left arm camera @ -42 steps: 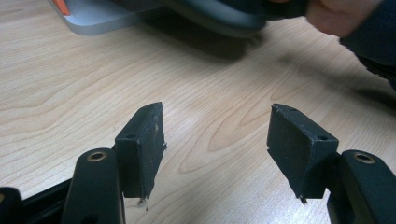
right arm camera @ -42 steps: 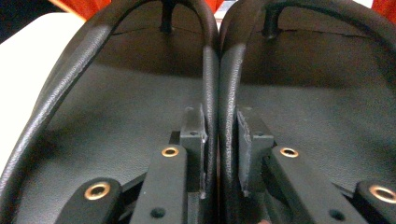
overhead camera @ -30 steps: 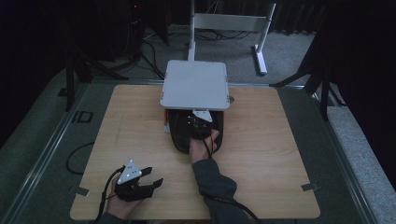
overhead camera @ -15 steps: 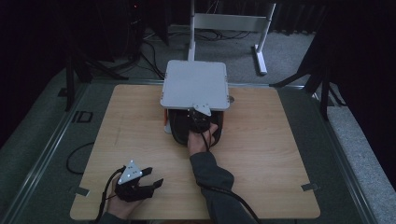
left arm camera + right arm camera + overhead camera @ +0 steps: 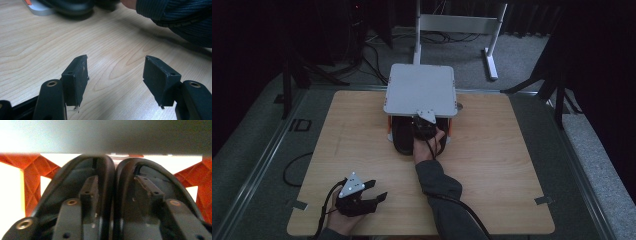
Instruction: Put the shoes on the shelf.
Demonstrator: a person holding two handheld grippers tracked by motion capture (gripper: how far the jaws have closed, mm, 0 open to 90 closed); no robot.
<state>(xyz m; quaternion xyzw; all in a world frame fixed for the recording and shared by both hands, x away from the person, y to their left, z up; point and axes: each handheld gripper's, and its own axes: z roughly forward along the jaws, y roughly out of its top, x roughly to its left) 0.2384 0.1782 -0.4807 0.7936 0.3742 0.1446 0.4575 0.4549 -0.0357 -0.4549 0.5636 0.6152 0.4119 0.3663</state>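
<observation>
The right hand-held gripper (image 5: 113, 195) was reaching under the grey platform (image 5: 420, 89) at the far middle of the wooden worktop (image 5: 512, 165), with one jaw set inside each of two black shoes (image 5: 404, 137) that stood side by side; the adjoining inner walls of the pair (image 5: 113, 185) lay between the jaws, but whether they were pinched firmly cannot be told. In the right gripper view the platform's underside ran close above the shoes, and its orange legs (image 5: 31, 175) stood on either side, leaving little room to each side. The right hand (image 5: 428, 147) and its dark sleeve (image 5: 439, 187) stretched up the middle of the worktop.

The left hand-held gripper (image 5: 374, 192) rested near the worktop's near left corner, well apart from the shoes, its jaws spread wide with nothing between them. Bare wood lay open ahead of it in the left gripper view, with the sleeve (image 5: 175, 17) crossing at upper right. The right half of the worktop stood open out to its edge.
</observation>
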